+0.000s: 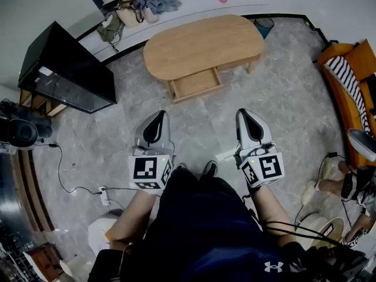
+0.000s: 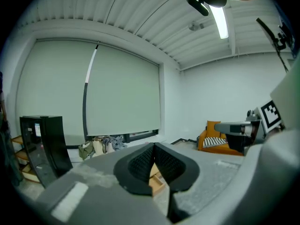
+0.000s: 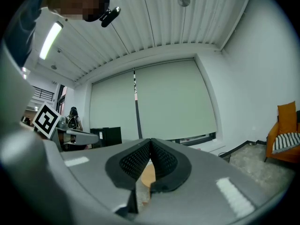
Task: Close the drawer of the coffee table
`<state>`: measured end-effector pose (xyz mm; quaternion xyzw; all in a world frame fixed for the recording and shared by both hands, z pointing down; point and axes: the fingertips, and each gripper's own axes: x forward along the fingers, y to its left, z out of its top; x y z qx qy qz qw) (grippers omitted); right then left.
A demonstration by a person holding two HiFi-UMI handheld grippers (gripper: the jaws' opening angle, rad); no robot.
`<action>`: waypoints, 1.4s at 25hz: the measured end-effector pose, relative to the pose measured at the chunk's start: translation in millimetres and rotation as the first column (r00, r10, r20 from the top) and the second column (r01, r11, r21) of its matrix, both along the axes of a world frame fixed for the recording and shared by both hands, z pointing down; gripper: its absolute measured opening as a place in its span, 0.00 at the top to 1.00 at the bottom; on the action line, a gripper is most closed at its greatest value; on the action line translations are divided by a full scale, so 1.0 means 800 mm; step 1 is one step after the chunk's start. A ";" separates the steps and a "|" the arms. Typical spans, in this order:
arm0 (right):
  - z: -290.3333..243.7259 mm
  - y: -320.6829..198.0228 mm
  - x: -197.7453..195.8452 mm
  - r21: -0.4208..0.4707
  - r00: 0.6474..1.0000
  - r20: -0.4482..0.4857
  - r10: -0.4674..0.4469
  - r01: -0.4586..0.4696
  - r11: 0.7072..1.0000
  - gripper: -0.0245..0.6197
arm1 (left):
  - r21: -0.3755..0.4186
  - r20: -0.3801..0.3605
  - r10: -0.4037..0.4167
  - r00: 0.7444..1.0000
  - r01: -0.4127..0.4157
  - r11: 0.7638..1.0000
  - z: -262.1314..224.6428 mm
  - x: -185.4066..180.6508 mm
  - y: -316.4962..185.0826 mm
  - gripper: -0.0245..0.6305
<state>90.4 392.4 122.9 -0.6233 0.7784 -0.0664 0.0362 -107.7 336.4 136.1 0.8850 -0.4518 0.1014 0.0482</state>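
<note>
The light wooden coffee table with a rounded, bean-shaped top (image 1: 202,44) stands on the grey marbled floor (image 1: 282,98), well ahead of the person. Its top hides most of its legs. Only one shows, at the right end. The shallow drawer of the same pale wood (image 1: 195,84) is pulled out on the near side, toward the person, with its flat bottom showing.

The left gripper (image 1: 157,119) and the right gripper (image 1: 247,117) are held side by side above the person's knees, far from the drawer and touching nothing. Each has a smooth grey shell and black ribbed pads, and behind each sits a marker cube (image 1: 150,170). In the left gripper view the pads of the left gripper (image 2: 153,146) are pressed together with nothing between them. Below them, only a sliver of the drawer (image 2: 157,184) can be seen. In the right gripper view the right gripper (image 3: 151,142) is likewise fully closed and empty. A small curved patch of the tabletop (image 3: 147,175) peeks out under it.

The person's dark shorts (image 1: 205,228) cover the lower floor. An orange sofa with a striped cushion (image 1: 346,69) is cut off at the right edge. A glossy black cabinet (image 1: 67,69) stands at the left, and the bags on the window ledge (image 1: 138,7) are too small to make out clearly.
</note>
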 end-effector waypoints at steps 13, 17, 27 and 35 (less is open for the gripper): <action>0.080 -0.058 0.019 -0.147 1.000 -0.018 -0.005 0.002 0.989 0.96 | -0.157 0.065 -0.049 0.997 0.058 0.986 0.116 -0.028 -0.046 0.96; 0.100 -0.106 0.015 -0.197 0.999 -0.030 0.014 -0.019 0.980 0.96 | -0.189 0.066 -0.032 0.997 0.044 0.981 0.146 -0.038 -0.103 0.96; 0.118 -0.233 0.014 -0.256 0.997 -0.065 0.036 -0.051 0.965 0.96 | -0.222 0.065 0.046 0.997 -0.031 0.975 0.171 -0.025 -0.245 0.96; 0.133 -0.293 0.033 -0.290 0.993 -0.090 0.076 -0.099 0.952 0.96 | -0.251 0.066 0.100 0.993 -0.081 0.965 0.194 -0.008 -0.294 0.96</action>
